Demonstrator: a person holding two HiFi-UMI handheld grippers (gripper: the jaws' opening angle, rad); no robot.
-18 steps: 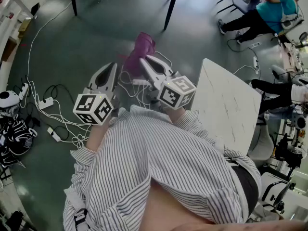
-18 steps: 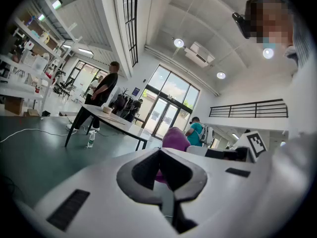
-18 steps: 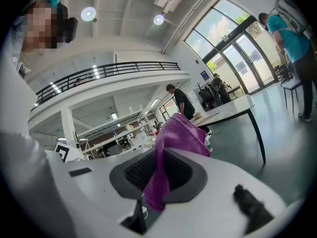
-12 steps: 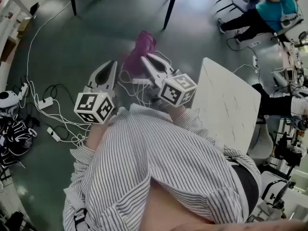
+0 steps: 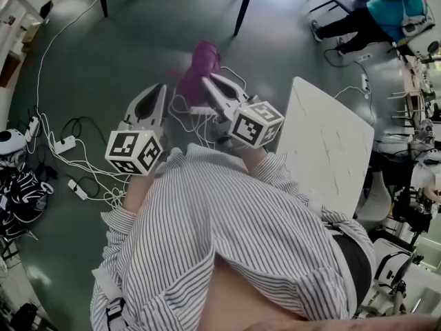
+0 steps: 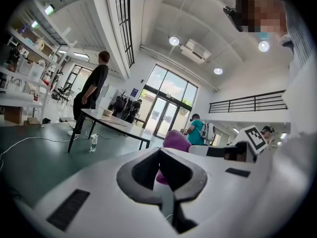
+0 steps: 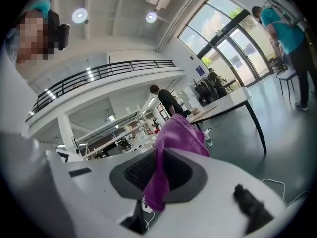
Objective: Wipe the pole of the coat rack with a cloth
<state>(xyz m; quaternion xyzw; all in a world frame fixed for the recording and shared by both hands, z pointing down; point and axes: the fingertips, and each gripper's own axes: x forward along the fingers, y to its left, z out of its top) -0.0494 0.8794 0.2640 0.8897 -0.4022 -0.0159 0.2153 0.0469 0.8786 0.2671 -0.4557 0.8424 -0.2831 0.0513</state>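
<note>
Carrying the purple cloth [image 5: 200, 64] in the right gripper [image 5: 209, 83], with jaws clamping shut on a fold of it. Seeing, in the right gripper view, the fabric bunching above the tips and trailing down between the pads. Holding the left gripper [image 5: 158, 89] just beside it on the left, jaws pressing together on nothing. Catching only a glimpse of the cloth beyond them in the left gripper view. Pointing both grippers forward, close to level, side by side over the green floor [image 5: 138, 40], tips near each other but not touching.

Finding no coat rack and no pole in any view. Finding only a power strip [image 5: 65, 145] with loose cables on the floor, a white marble-topped table [image 5: 324, 150] at the right, and the dark legs of another table [image 5: 242, 9] ahead. Judging the wiping as not yet under way, with locating the pole coming first. Being unable to say which way the pole lies from the jaws.

Expecting an upright long axis for the pole, and so leaning toward bringing the cloth side-on against it and stroking along its length. Counting on the right hand for the wiping, as the one gripping the cloth, and leaving the left free for steadying the rack.
</note>
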